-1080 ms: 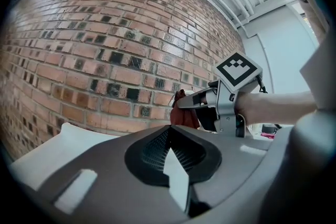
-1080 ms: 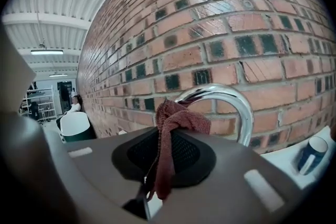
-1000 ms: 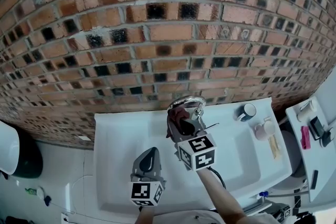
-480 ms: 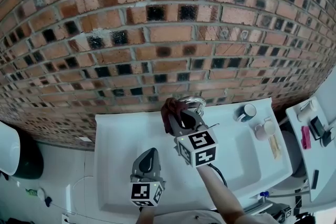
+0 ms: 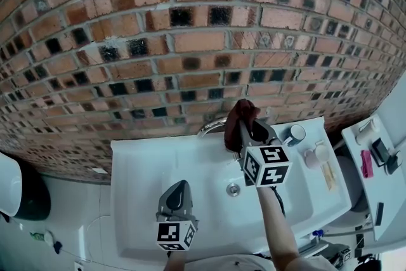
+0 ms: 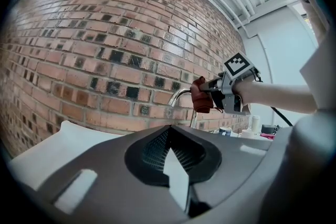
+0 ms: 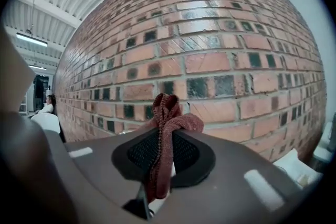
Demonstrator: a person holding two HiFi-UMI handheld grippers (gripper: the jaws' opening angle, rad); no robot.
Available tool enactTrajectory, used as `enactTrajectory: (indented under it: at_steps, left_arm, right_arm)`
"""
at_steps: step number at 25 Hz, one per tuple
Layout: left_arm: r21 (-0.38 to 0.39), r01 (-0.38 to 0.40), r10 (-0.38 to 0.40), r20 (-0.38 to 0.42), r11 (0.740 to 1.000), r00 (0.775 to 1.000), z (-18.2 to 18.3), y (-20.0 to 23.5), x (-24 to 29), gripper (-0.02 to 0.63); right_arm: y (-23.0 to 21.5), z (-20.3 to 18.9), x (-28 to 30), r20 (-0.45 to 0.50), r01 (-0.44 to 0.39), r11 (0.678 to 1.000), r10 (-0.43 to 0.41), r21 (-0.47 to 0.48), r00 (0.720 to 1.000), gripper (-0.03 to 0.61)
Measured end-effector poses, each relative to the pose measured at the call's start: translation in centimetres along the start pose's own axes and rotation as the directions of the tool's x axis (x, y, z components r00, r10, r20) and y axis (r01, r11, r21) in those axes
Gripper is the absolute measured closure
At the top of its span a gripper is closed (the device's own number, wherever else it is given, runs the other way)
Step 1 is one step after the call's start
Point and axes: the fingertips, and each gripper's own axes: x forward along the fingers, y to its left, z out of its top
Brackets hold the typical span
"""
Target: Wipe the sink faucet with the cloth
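A dark red cloth point(image 5: 241, 112) is bunched in my right gripper point(image 5: 245, 129), which is shut on it. It hangs just right of the chrome faucet's point(image 5: 212, 127) arched spout, close to the brick wall, and I cannot tell whether cloth and spout touch. The left gripper view shows the cloth point(image 6: 201, 101) against the top of the faucet point(image 6: 181, 95). In the right gripper view the cloth point(image 7: 165, 128) stands up between the jaws and the faucet is out of sight. My left gripper point(image 5: 181, 185) hovers shut and empty over the white sink's point(image 5: 130, 200) front left.
The drain point(image 5: 233, 189) shows in the basin. A dark mug point(image 5: 295, 134), a pink cup point(image 5: 315, 156) and a small yellow item point(image 5: 329, 177) sit on the sink's right ledge. A white shelf point(image 5: 374, 193) with small items stands further right. The brick wall point(image 5: 190, 41) rises directly behind.
My right gripper has carried the cloth up and to the right, from over the spout's left part to its right side. The drain is now uncovered. The left gripper has stayed put.
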Motion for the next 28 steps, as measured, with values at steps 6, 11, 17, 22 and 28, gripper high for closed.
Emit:
enactTrajectory:
  at_steps: [6, 11, 17, 22, 28]
  left_arm:
    - [-0.006, 0.004, -0.004, -0.015, 1.000, 1.000, -0.4, 0.0, 0.2, 0.609]
    - [-0.010, -0.004, 0.003, -0.023, 1.000, 1.000, -0.8, 0.3, 0.4, 0.609]
    - [-0.012, -0.002, 0.001, -0.030, 1.000, 1.000, -1.0, 0.3, 0.6, 0.609]
    - [-0.014, -0.011, 0.010, -0.038, 1.000, 0.999, -1.3, 0.7, 0.5, 0.609]
    - [-0.027, -0.015, 0.014, -0.047, 1.000, 0.999, -1.5, 0.8, 0.6, 0.609]
  right_arm:
    - [-4.6, -4.9, 0.1, -0.116, 0.134, 0.991, -0.132, 0.008, 0.984, 0.535]
    - [-4.5, -10.8, 1.0, -0.285, 0.145, 0.986, -0.163, -0.081, 0.945, 0.535]
    - [-0.4, -15.6, 1.1, -0.383, 0.061, 0.991, -0.103, -0.121, 0.918, 0.535]
    - [0.6, -16.1, 1.5, -0.412, 0.042, 0.991, -0.093, -0.131, 0.907, 0.535]
    - [1.1, -17.7, 2.5, -0.473, 0.033, 0.993, -0.084, -0.113, 0.877, 0.535]
